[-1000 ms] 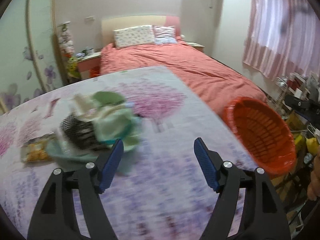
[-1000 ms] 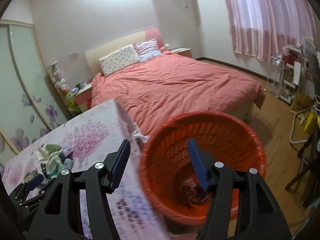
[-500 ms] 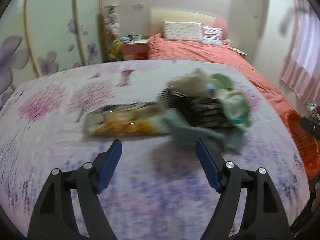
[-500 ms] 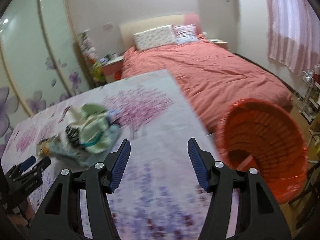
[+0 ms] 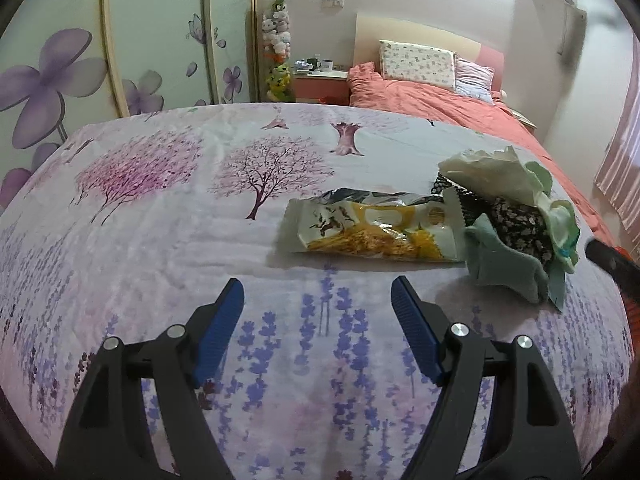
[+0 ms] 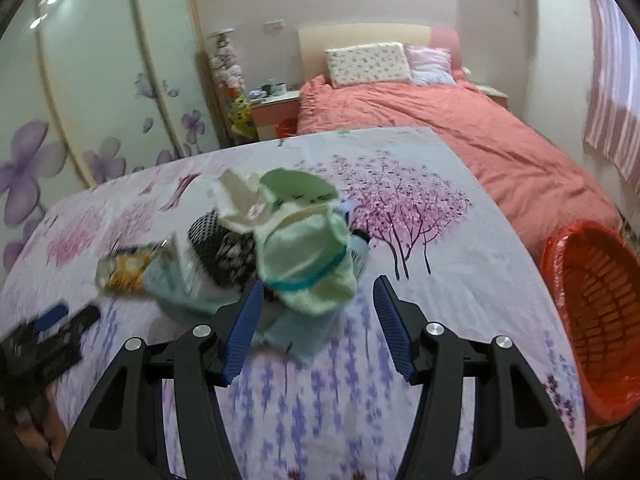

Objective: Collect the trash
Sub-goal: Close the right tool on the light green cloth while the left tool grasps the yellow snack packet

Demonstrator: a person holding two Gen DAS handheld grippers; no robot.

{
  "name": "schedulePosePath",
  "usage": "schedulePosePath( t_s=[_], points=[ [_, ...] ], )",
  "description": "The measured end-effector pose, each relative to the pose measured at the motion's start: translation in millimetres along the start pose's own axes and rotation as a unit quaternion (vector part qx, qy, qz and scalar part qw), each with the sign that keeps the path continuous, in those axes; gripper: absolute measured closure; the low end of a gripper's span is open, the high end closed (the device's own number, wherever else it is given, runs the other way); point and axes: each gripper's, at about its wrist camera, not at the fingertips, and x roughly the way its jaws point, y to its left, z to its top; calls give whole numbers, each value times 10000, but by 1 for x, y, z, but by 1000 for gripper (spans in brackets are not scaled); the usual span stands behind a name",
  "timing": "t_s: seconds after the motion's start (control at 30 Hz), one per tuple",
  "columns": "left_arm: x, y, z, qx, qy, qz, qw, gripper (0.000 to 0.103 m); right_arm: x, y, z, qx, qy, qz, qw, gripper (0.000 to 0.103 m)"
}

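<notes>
Yellow snack wrapper (image 5: 376, 236) lies flat on the floral tablecloth (image 5: 160, 240), centre-right of the left wrist view, long axis running left to right. Its right end touches a heap of crumpled wrappers (image 5: 516, 216). Left gripper (image 5: 318, 294) angles down at bare cloth just short of the wrapper, jaws apart, nothing between them. Right gripper (image 6: 318, 290) angles down at the heap's near edge; its jaws have just been closing slightly, still apart, gripping nothing. Red basket (image 6: 592, 320) stands at right frame edge.

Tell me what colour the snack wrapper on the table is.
The snack wrapper is white and yellow with a silvery torn end, lying flat beside the pile; the left wrist view shows it best.
</notes>
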Motion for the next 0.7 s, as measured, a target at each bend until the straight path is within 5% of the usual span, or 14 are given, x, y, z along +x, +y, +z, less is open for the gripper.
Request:
schedulePosePath(
  t_s=[0.17,0.23,0.3,0.7],
  points=[
    [1,-3,-1,-9,11,-98,10000,28,25,0,13,67,179,-63,9998,56],
    [3,-4,1,-11,14,-149,9999,28,31,-1,12,-13,326,-10,9995,85],
    [3,-6,1,-7,22,-220,9998,28,31,-4,7,-9,369,12,9993,97],
    [21,10,22,-338,56,-67,9994,29,8,-57,-7,506,175,-655,9964,99]
  ],
)
